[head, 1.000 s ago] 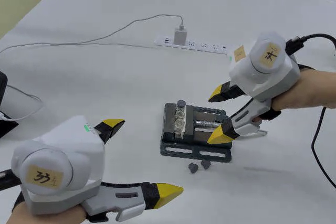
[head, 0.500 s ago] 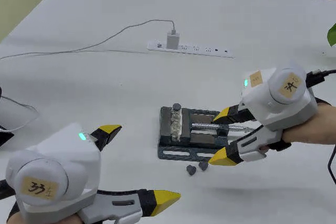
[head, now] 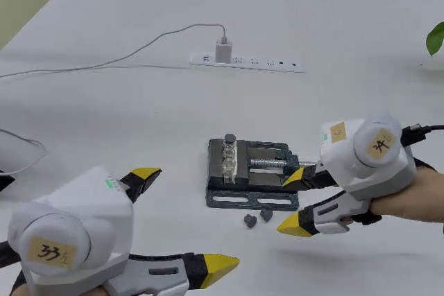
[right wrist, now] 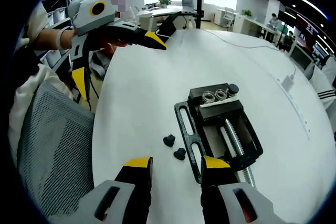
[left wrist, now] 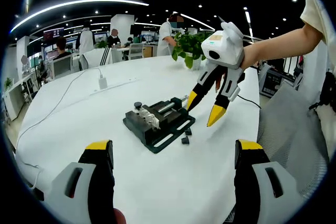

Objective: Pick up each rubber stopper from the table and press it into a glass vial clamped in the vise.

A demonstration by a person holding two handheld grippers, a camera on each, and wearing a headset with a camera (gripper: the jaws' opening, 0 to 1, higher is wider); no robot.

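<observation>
A dark vise [head: 239,199] clamps a row of glass vials [head: 228,159]; the far vial carries a dark stopper [head: 229,139]. Two loose rubber stoppers [head: 250,221] [head: 266,215] lie on the table in front of the vise. My right gripper [head: 290,202] hovers open and empty just right of them, beside the vise's screw end. In the right gripper view the stoppers [right wrist: 168,140] [right wrist: 180,153] sit just ahead of its fingertips, left of the vise [right wrist: 184,121]. My left gripper [head: 185,218] is wide open and empty at the near left.
A white power strip [head: 243,61] with a plugged charger and cable lies at the back of the white table [head: 104,116]. A plant leaf [head: 436,36] pokes in at the right edge. A mesh chair [right wrist: 52,145] stands at the table's edge.
My right gripper has come down and toward me, from above the vise's screw to beside the loose stoppers. The left gripper has hardly moved. The head camera has shifted.
</observation>
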